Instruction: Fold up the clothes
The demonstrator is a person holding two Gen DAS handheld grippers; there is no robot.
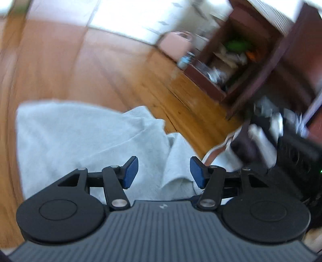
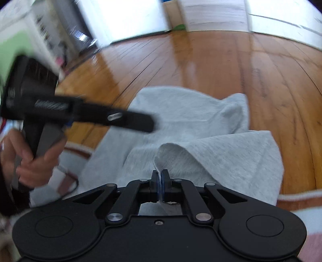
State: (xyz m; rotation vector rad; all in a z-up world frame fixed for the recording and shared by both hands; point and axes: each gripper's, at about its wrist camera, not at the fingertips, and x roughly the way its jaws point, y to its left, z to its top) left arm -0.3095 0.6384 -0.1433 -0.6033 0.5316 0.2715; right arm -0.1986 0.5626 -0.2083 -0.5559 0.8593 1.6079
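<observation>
A light grey garment [image 1: 90, 137] lies crumpled on the wooden floor [image 1: 60, 70]. My left gripper [image 1: 164, 171] hovers over its near edge, open, its blue pads [image 1: 131, 173] wide apart with nothing pinched. In the right wrist view the same grey garment [image 2: 201, 125] spreads ahead. My right gripper [image 2: 161, 179] is shut on a raised fold of it, and the cloth rises in a peak from the pads. The left gripper [image 2: 149, 123] reaches in from the left above the cloth, held by a hand [image 2: 36, 159]; it is blurred.
A dark wooden cabinet [image 1: 231, 60] full of clutter stands at the back right, with a pink box [image 1: 175, 44] beside it. A rug with a brown stripe [image 2: 297, 198] lies under the garment's near side. White doors [image 2: 211, 16] line the far wall.
</observation>
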